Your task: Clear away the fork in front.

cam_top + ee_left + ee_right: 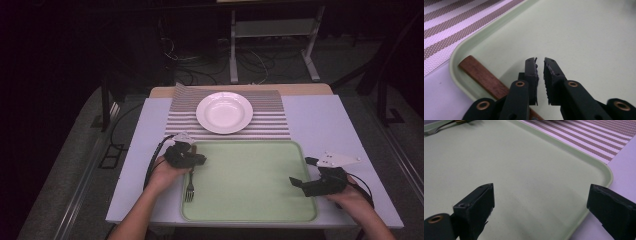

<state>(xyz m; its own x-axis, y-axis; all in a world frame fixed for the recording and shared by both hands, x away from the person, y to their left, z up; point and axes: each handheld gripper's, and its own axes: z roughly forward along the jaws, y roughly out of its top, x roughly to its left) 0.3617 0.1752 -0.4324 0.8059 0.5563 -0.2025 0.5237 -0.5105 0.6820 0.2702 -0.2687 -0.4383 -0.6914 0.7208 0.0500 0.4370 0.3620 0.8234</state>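
Observation:
A fork [189, 190] with a wooden handle [484, 77] lies along the left edge of the pale green tray [250, 200], tines toward the near side. My left gripper [200, 160] hovers just over the handle's far end. In the left gripper view its jaws [540, 61] stand a narrow slit apart with nothing between them, and the handle passes beneath them. My right gripper [302, 171] sits at the tray's right edge, open wide and empty [540, 202] over the bare tray floor [524, 170].
A white plate [224, 112] rests on a striped placemat [270, 125] beyond the tray. The tray's raised rim [461, 50] curves around the fork handle. White table surface [325, 120] flanks both sides; a metal stand [272, 30] is behind the table.

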